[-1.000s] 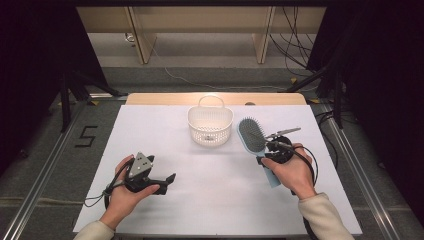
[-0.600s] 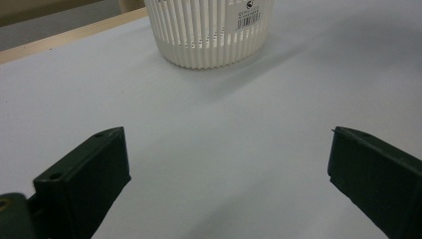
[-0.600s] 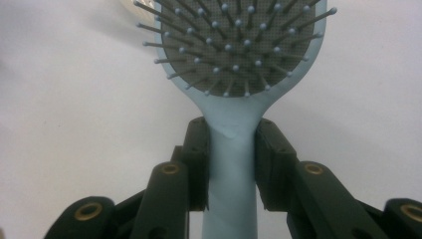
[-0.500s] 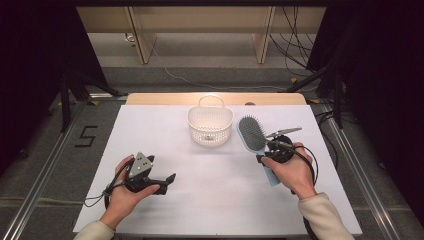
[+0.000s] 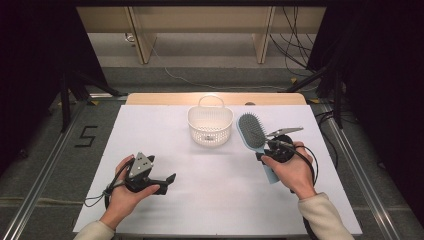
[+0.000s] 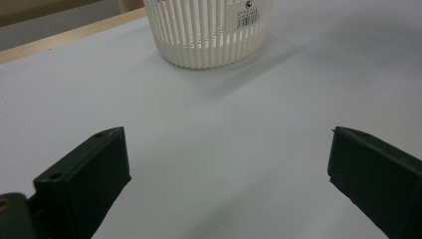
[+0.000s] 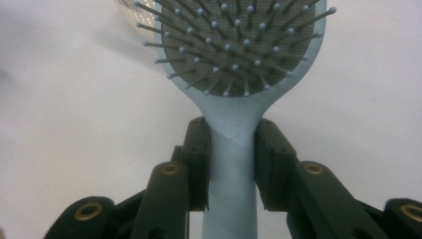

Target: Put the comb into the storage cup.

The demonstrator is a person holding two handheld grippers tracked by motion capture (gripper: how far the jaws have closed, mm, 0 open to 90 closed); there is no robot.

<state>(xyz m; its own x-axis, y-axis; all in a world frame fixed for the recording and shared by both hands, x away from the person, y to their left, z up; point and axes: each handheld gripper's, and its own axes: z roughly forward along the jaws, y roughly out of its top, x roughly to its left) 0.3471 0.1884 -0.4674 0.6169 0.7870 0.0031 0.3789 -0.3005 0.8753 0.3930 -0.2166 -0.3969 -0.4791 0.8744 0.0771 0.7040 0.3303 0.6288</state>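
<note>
From the high view nothing has shifted since the earlier frames: the right gripper [image 5: 267, 150] still holds the light blue hairbrush [image 5: 251, 131] at the same spot, just right of the white slotted basket [image 5: 210, 126], and the left gripper [image 5: 165, 181] rests unmoved at the near left of the white table [image 5: 150, 130]. A "5" [image 5: 86, 136] is marked on the floor to the left.

In the left gripper view the jaws stand spread wide over bare table, nothing between them; the basket [image 6: 209, 35] ahead carries a small barcode sticker [image 6: 247, 17], its print too small to read.

In the right gripper view the jaws pinch the brush's handle [image 7: 231, 169] just below the bristled head, bristles facing the camera.
</note>
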